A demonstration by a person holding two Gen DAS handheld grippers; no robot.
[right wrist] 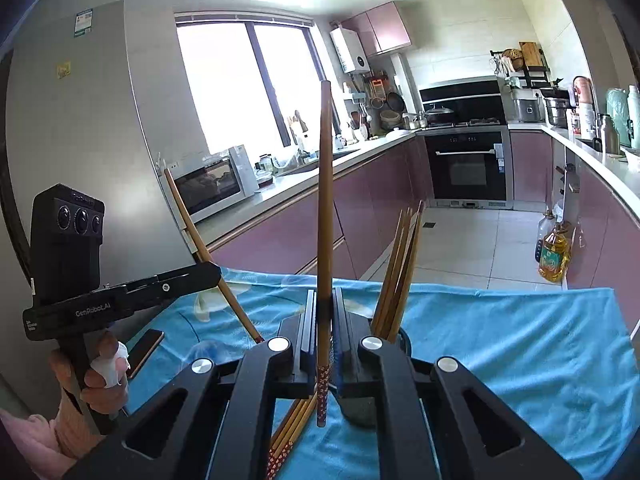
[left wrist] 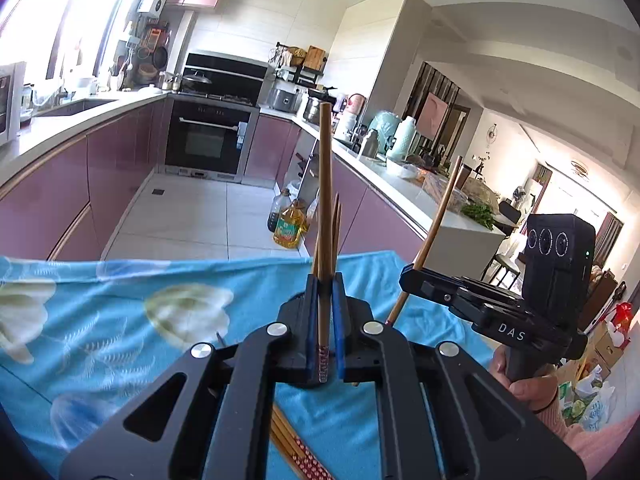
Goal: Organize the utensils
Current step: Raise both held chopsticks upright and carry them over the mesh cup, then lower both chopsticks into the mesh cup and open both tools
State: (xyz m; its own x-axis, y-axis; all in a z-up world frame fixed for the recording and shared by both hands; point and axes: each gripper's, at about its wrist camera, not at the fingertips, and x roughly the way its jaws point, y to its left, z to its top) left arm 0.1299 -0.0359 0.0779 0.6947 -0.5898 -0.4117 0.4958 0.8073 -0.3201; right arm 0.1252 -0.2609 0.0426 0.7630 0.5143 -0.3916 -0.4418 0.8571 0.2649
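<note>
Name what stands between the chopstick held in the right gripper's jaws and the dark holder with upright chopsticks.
In the right wrist view, only the right gripper's own right-hand finger separates its held chopstick from the holder; nothing else.

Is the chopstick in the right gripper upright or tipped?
Upright: the chopstick stands nearly vertical, clamped between the right gripper fingers, patterned end down.

Table under blue floral cloth (right wrist: 500,332), loose chopsticks (right wrist: 288,436), possibly a phone (right wrist: 145,350) at its edge
</note>
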